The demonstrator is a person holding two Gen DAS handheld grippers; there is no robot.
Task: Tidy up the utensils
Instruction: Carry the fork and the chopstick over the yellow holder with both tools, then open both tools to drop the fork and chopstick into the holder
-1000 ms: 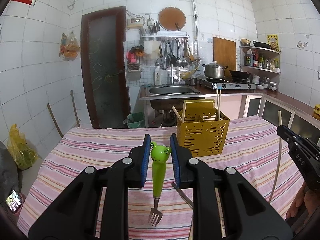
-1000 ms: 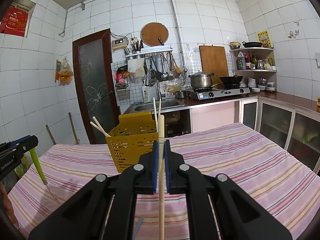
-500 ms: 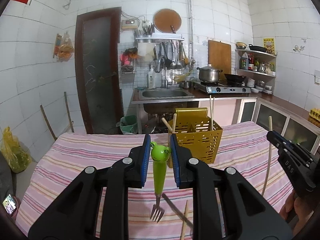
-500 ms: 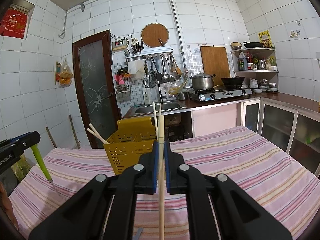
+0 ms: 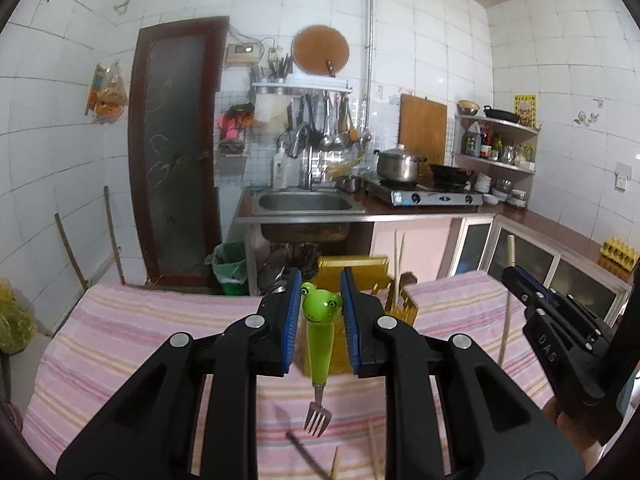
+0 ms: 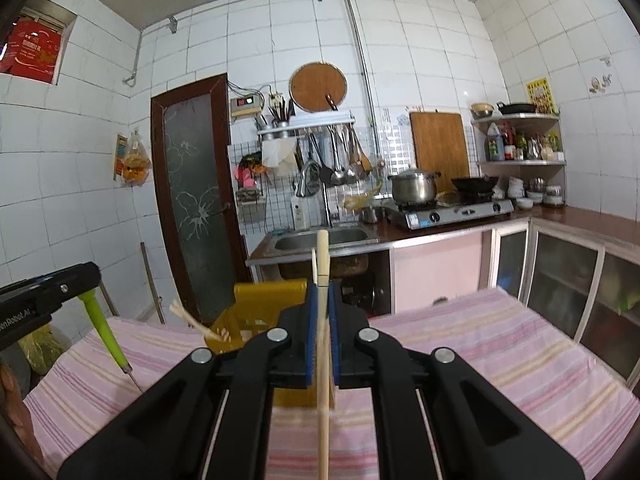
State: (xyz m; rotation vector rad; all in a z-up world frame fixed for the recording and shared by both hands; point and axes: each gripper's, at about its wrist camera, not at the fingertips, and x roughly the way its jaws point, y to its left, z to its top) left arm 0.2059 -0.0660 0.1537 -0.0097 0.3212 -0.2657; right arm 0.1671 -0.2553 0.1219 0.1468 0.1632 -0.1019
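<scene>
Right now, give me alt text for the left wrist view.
The left tool grips a green frog-handled fork, tines down, above a pink striped tablecloth. A yellow caddy holding chopsticks stands just beyond; the right tool holds one chopstick upright at right.

A: Steel pot [image 5: 400, 166] sits on the gas stove [image 5: 426, 197], black wok [image 5: 450, 173] beside it.

B: Sink [image 5: 308, 203] just left; cutting board [image 5: 423, 127] leans on the tiles behind.

Striped tablecloth [image 6: 500, 360]; yellow caddy [image 6: 260, 308]; loose chopsticks [image 5: 374, 452]; dark utensil [image 5: 304, 452]
</scene>
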